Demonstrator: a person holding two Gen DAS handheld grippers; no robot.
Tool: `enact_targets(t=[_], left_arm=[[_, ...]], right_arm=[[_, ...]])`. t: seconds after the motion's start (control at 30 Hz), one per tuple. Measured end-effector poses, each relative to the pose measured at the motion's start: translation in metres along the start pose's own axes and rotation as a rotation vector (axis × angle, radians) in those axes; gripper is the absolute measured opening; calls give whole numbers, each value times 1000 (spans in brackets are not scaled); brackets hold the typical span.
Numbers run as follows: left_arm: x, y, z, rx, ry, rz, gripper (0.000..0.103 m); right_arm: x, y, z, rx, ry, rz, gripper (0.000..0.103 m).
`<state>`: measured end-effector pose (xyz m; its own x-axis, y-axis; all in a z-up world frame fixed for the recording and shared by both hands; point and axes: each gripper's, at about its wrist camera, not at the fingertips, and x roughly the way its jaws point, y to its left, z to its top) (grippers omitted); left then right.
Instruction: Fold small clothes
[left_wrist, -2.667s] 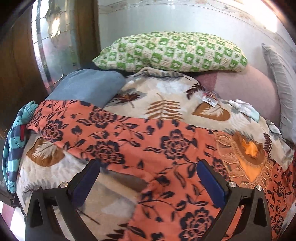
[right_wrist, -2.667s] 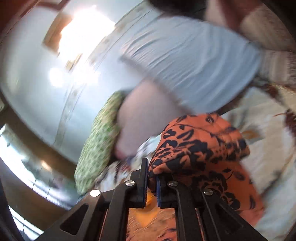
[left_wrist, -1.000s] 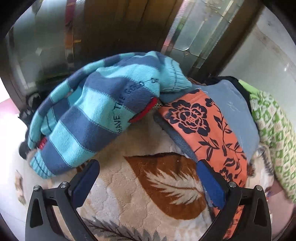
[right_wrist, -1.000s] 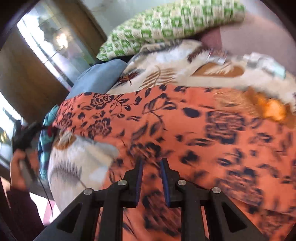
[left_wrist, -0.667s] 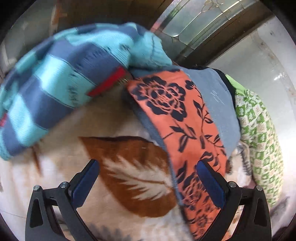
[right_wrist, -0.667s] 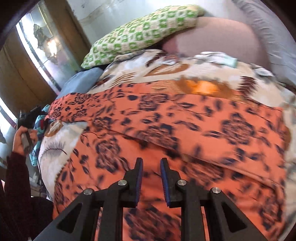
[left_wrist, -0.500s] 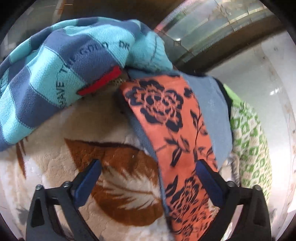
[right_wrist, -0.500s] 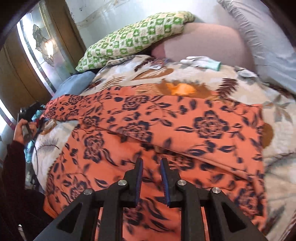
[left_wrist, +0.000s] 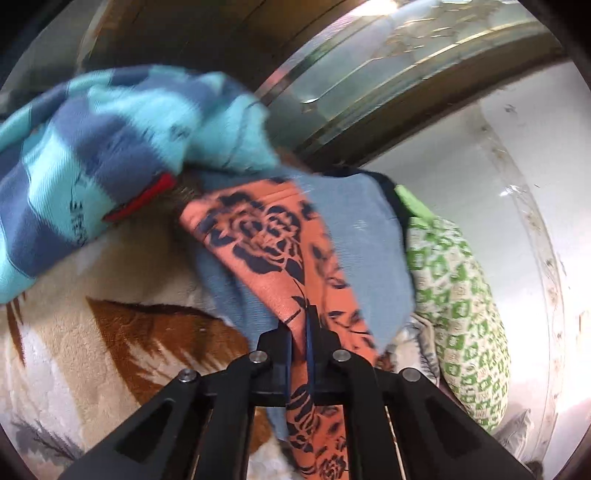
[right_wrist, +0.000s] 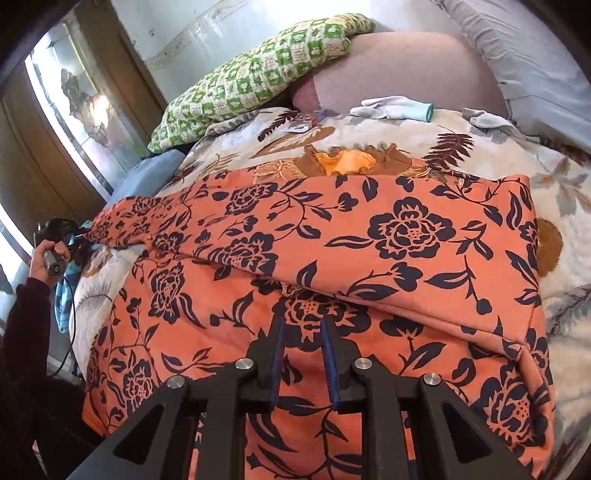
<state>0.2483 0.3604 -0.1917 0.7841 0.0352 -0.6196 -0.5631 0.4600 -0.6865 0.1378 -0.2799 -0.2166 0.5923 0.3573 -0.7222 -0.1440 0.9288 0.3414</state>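
Observation:
An orange garment with dark flowers (right_wrist: 388, 236) lies spread on the bed, its far half folded over the near half. In the left wrist view its corner (left_wrist: 266, 236) runs up between the pads. My left gripper (left_wrist: 299, 321) is shut on that edge. The right wrist view shows the same left gripper (right_wrist: 55, 229) at the garment's far-left corner, held by a hand (right_wrist: 44, 260). My right gripper (right_wrist: 301, 328) hovers just over the near layer, close to the folded edge. Its jaws stand a narrow gap apart with nothing between them.
A blue-and-teal striped sweater (left_wrist: 92, 147) is heaped beside the held corner, and a grey-blue cloth (left_wrist: 369, 240) lies under it. On the leaf-print blanket (right_wrist: 565, 177) lie an orange lace garment (right_wrist: 343, 162) and a white glove (right_wrist: 395, 107). A green checked pillow (right_wrist: 258, 70) sits behind.
My left jaws went from wide apart to shut on the orange garment's corner edge. My right gripper swept across the garment toward its middle, its narrow gap unchanged.

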Motion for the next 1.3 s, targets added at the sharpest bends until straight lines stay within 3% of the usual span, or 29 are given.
enact_targets(t=[0.27, 0.37, 0.53, 0.67, 0.83, 0.9, 0.97, 1.03, 1.1, 1.17, 1.23, 1.3], left_arm=[[-57, -96, -46, 258, -53, -96, 5], [-78, -142, -87, 370, -43, -174, 5], [-107, -215, -185, 621, 15, -284, 5], [-109, -258, -282, 804, 129, -373, 5], [-93, -282, -403, 1002, 311, -466, 5], [-78, -286, -446, 1112, 460, -457, 6], [-66, -287, -466, 1188, 574, -432, 14], [-64, -285, -464, 1220, 591, -423, 24], [-70, -284, -438, 1184, 537, -438, 41], [-73, -286, -402, 1108, 494, -496, 66], [-75, -287, -372, 1045, 444, -511, 69], [-76, -281, -344, 1018, 387, -471, 70]], right_arm=[[-25, -2, 7, 27, -91, 6, 23], [-38, -13, 14, 81, -130, -3, 23], [-70, -50, 23, 224, -218, 14, 23], [-91, -80, 26, 336, -280, 11, 23], [-104, -108, 26, 439, -311, 22, 23], [-105, -116, 26, 462, -306, 30, 23], [-107, -125, 24, 493, -299, 41, 23], [-105, -133, 24, 522, -286, 59, 23], [-101, -136, 22, 547, -271, 83, 23], [-95, -133, 24, 542, -255, 86, 23], [-90, -126, 26, 514, -240, 77, 23], [-80, -118, 29, 492, -213, 108, 23]])
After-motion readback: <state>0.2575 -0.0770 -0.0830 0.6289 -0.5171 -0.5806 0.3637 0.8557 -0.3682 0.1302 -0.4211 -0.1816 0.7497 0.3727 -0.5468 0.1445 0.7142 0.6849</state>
